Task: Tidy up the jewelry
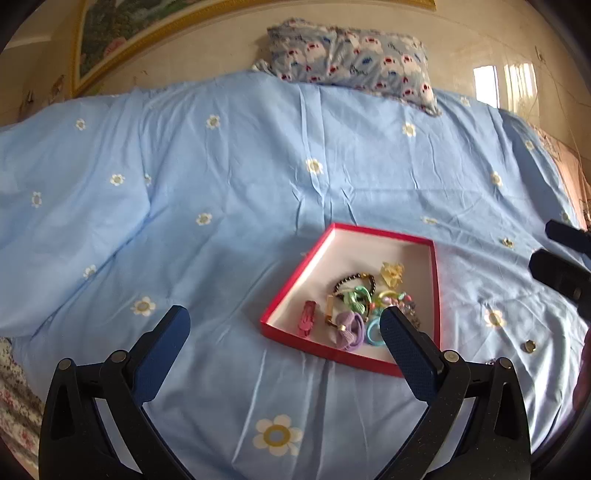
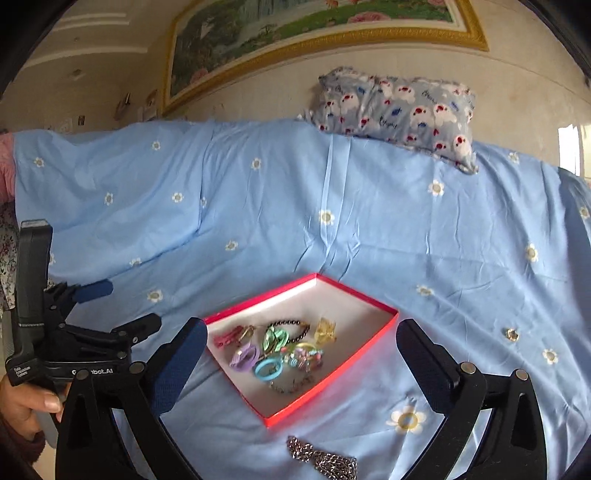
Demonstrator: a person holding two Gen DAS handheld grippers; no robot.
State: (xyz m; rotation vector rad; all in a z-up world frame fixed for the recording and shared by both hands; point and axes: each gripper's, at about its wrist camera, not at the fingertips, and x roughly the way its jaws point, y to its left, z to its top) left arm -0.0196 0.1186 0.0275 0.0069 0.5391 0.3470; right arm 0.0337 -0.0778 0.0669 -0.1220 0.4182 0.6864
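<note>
A red shallow box (image 1: 284, 291) (image 2: 373, 343) with a white inside lies on the blue bedspread. It holds several pieces: a purple hair tie (image 1: 347, 328) (image 2: 243, 356), a blue ring-shaped tie (image 2: 267, 369), a green tie (image 1: 356, 297), a dark bead bracelet (image 2: 291, 326), a yellow clip (image 1: 392, 274) (image 2: 325, 330) and a pink clip (image 1: 306, 317). A silver chain (image 2: 325, 458) lies on the bedspread in front of the box. A small gold ring (image 1: 529, 346) (image 2: 511, 334) lies right of the box. My left gripper (image 1: 284, 343) is open and empty, near the box. My right gripper (image 2: 299, 358) is open and empty above the box.
A patterned pillow (image 1: 351, 62) (image 2: 399, 110) lies at the far edge of the bed against the wall. A framed picture (image 2: 314, 33) hangs above. The left gripper's body and the hand holding it (image 2: 55, 350) show at the left of the right wrist view.
</note>
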